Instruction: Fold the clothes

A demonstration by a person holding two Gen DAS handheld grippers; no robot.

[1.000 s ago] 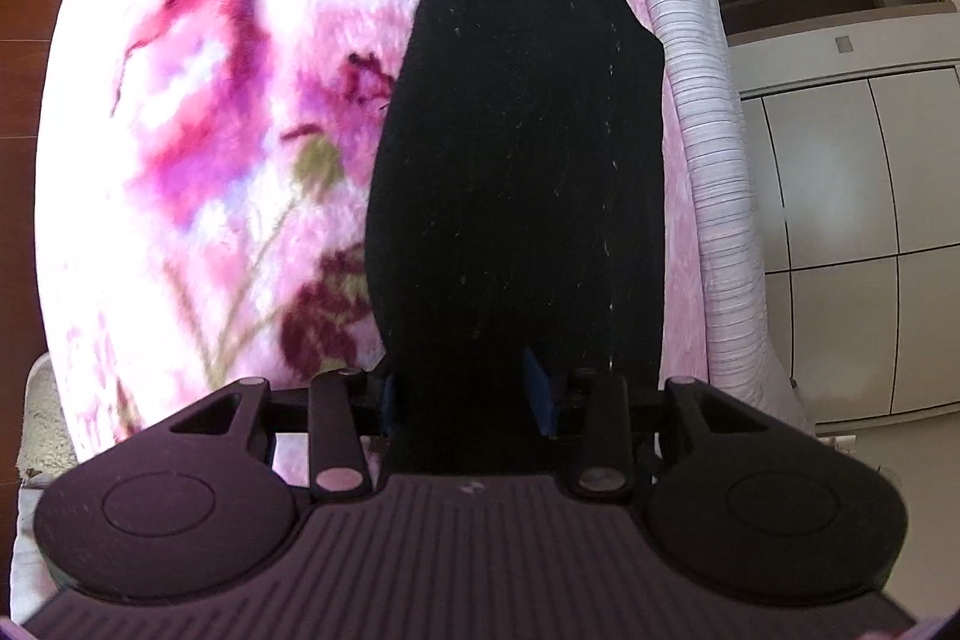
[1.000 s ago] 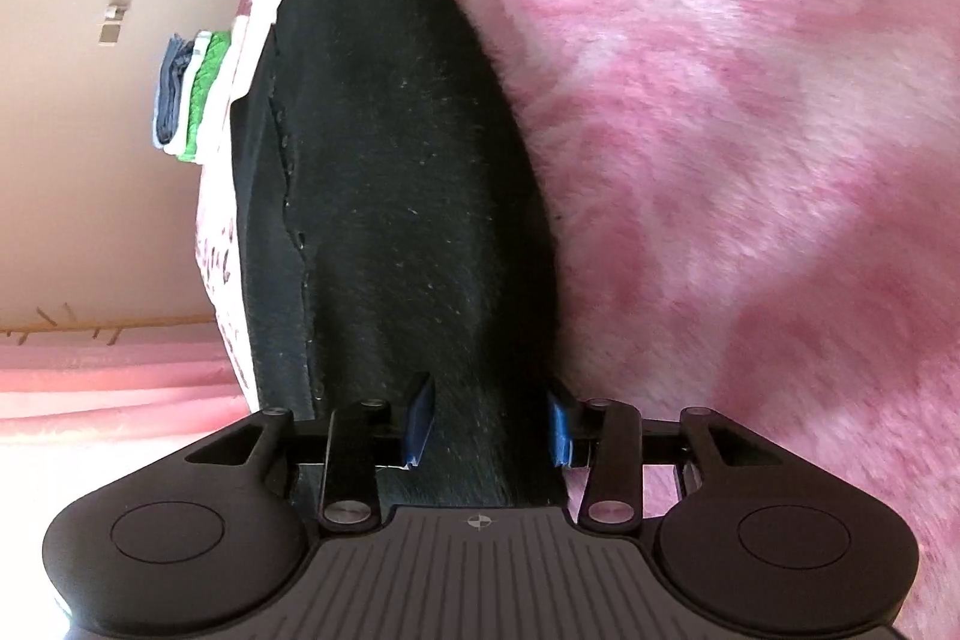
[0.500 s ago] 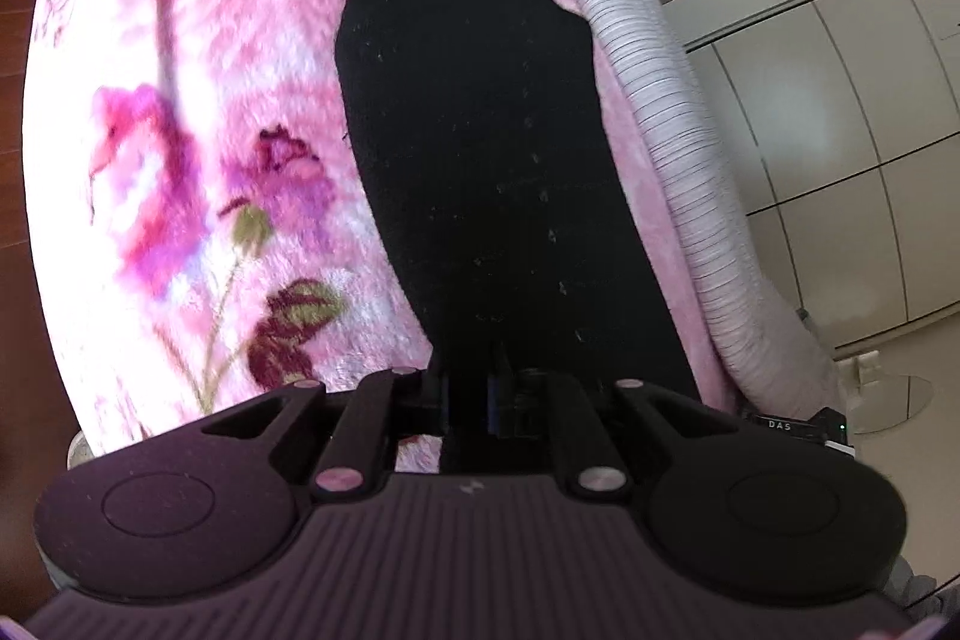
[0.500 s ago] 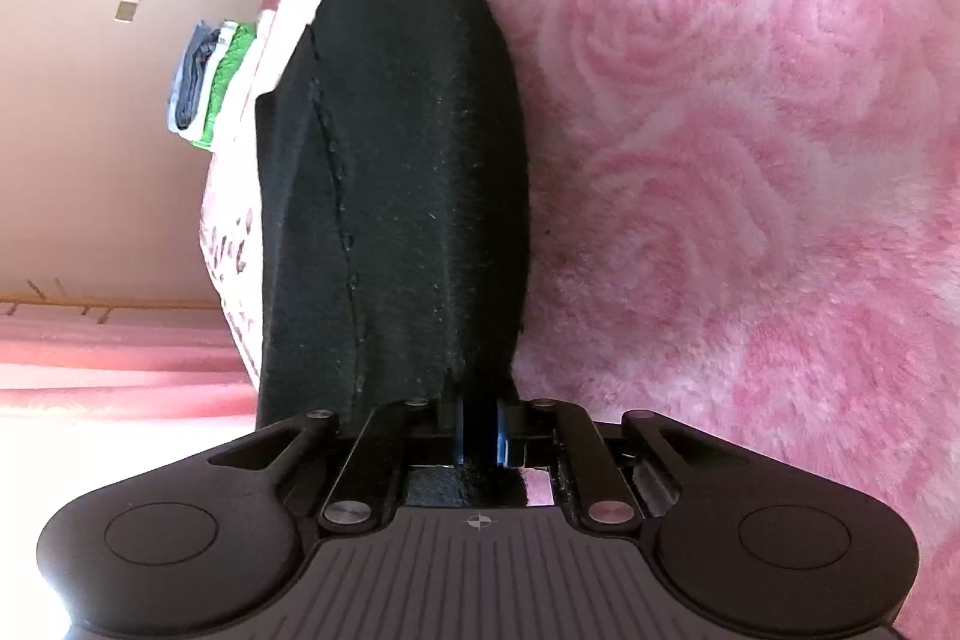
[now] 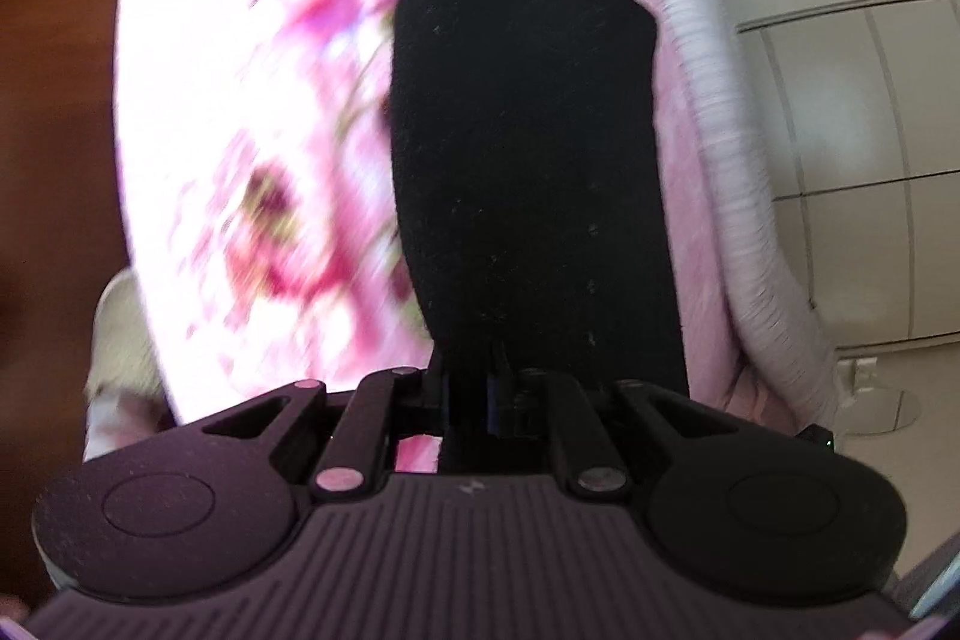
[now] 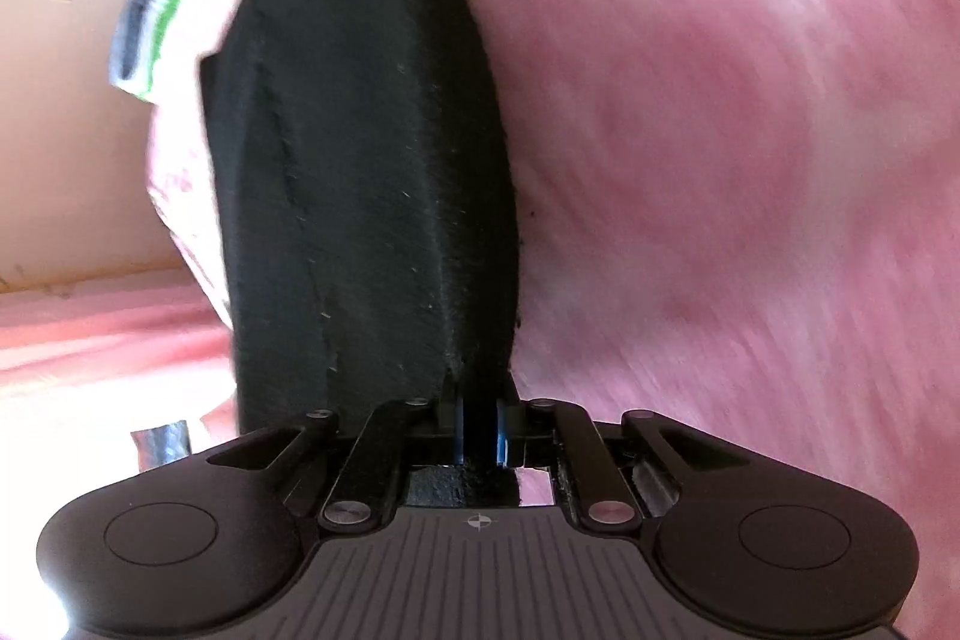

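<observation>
each hand-held gripper, left and right, is clamped tight on the black garment over the pink blanket.

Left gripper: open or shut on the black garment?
Shut on it. The left gripper has its fingers drawn close together, with the black garment edge pinched between them.

We see a black garment on a pink blanket with magenta and green flower print, white ribbed edging, blue gripper pads, and a blue-green-white folded stack.
</observation>
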